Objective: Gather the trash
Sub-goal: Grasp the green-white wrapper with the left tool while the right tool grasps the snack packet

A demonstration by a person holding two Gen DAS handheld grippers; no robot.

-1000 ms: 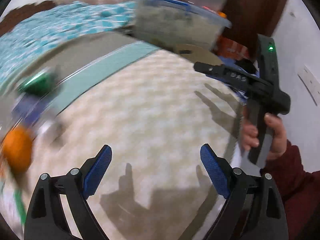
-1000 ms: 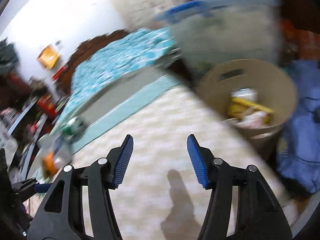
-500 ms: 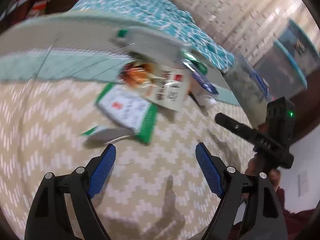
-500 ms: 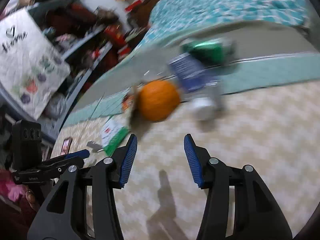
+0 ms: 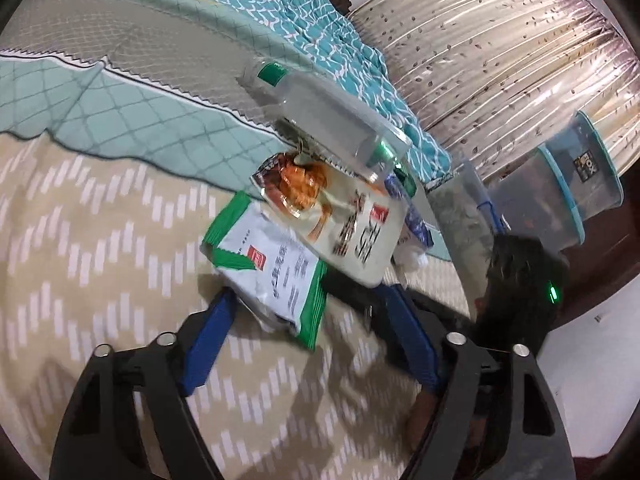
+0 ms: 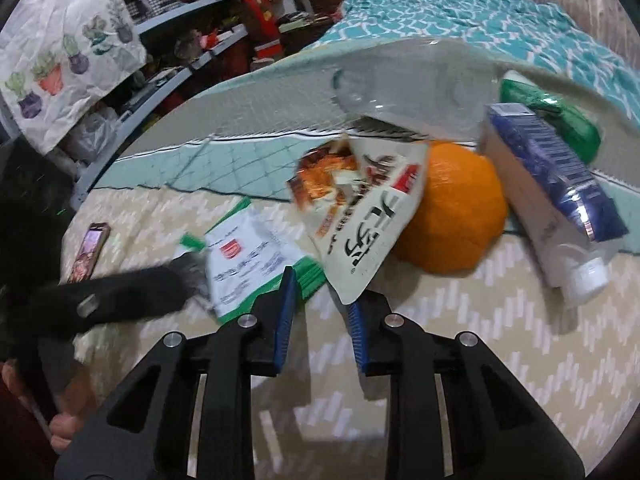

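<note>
Glossy foil wrappers, clear smooth plastic bottle, matt woven zigzag mat.

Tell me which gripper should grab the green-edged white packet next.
Left. The left gripper is open with its fingers either side of the green-edged packet. The right gripper points at the beige snack bag instead.

Two snack packets, one orange, one tube, one clear bottle

A lived-in bedroom at home; a bed under a zigzag cover, a teal patterned quilt, crowded shelves, a curtain and stacked storage tubs.
</note>
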